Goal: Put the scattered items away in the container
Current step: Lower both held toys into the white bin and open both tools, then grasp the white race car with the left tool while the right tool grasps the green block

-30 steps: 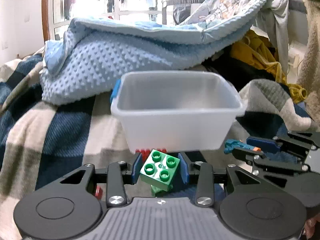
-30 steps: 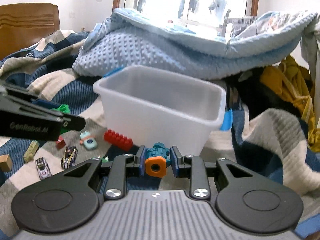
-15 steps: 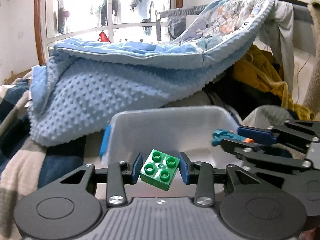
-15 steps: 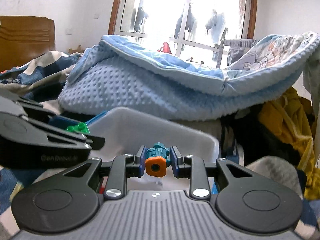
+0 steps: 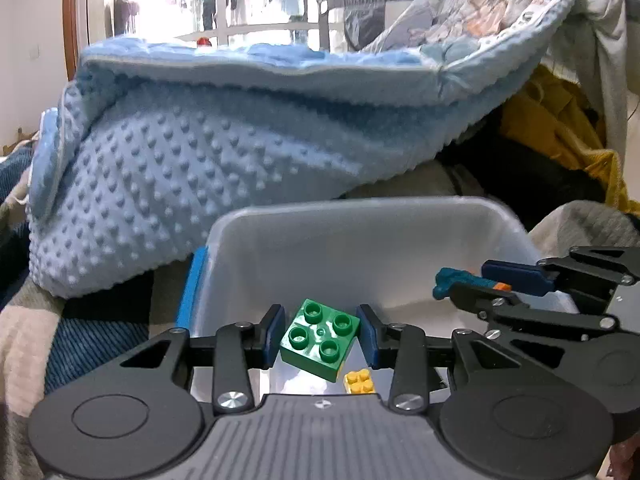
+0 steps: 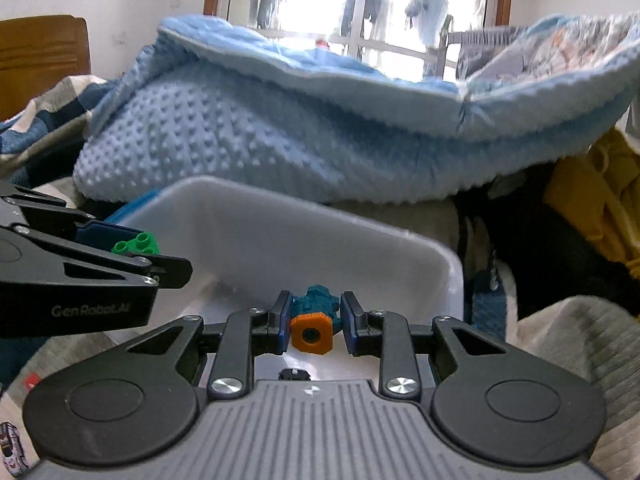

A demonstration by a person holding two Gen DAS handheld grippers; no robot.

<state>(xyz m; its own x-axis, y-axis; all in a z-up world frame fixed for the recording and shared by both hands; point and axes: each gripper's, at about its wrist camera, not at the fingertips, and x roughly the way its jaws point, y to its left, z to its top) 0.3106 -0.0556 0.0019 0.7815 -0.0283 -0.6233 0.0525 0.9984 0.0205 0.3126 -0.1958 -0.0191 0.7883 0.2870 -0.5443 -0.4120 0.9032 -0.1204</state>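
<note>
Container mouth: the white bin (image 5: 360, 236) is open on top, room inside above the yellow brick (image 5: 360, 382) on its floor.
Far side: the dotted blue blanket (image 5: 192, 168) overhangs the far rim.
Right: yellow cloth (image 6: 592, 200) and dark clothes crowd that side.
Between grippers: left gripper (image 5: 320, 334) and right gripper (image 6: 314, 322) are close side by side over the bin.

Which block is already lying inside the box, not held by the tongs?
The little yellow block lies loose on the floor of the white box. The bigger green block is still pinched in the left tongs, above the box.
</note>
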